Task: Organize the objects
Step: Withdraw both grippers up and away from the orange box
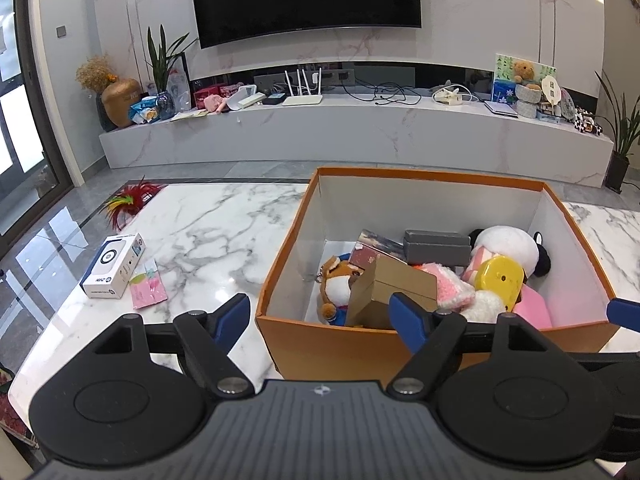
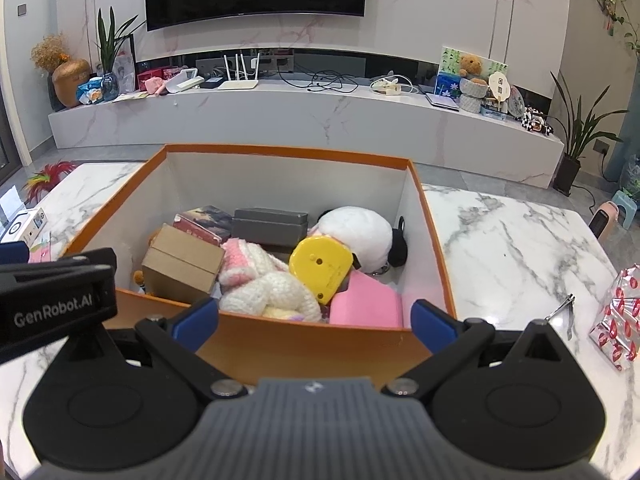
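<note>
An orange box (image 1: 280,264) with white inner walls stands on the marble table (image 1: 208,232). It holds a fox plush (image 1: 336,280), a brown carton (image 1: 396,284), a grey case (image 1: 436,246), a panda plush (image 1: 508,246), a yellow disc (image 1: 500,276) and pink knitwear (image 2: 256,276). My left gripper (image 1: 320,316) hangs open over the box's near left corner, with nothing between its pads. My right gripper (image 2: 316,320) is open too, its blue fingertips (image 2: 198,320) spanning the box's (image 2: 304,340) near wall without pressing on it.
Left of the box lie a white printed carton (image 1: 112,266), a pink packet (image 1: 148,288) and a red feather ornament (image 1: 128,200). To the right sit a foil-wrapped parcel (image 2: 618,320) and nail clippers (image 2: 562,306). A cluttered TV bench (image 1: 360,128) runs behind.
</note>
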A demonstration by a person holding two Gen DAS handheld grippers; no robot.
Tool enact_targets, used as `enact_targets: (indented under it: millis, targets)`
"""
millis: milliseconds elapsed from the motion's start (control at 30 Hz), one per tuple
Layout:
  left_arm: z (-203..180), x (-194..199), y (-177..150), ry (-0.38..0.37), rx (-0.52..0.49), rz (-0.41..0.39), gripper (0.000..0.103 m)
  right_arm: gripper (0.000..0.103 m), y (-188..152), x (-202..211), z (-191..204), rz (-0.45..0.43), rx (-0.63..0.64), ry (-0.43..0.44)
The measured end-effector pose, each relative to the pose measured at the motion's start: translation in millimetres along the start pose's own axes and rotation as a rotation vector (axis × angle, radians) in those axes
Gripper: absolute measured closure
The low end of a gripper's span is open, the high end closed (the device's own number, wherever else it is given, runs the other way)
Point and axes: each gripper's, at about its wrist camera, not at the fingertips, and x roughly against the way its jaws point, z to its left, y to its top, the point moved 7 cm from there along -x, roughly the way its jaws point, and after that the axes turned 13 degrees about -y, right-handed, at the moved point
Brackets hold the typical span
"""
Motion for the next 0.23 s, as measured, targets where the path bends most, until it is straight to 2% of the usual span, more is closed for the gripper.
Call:
enact_targets:
  millis: [233]
  targets:
    - [-2.7,0.7,0.2,-0.006,-0.016,-0.010,0.011,0.001,-0.4,-0.9,-0.1,0.000,0.007,-0.003]
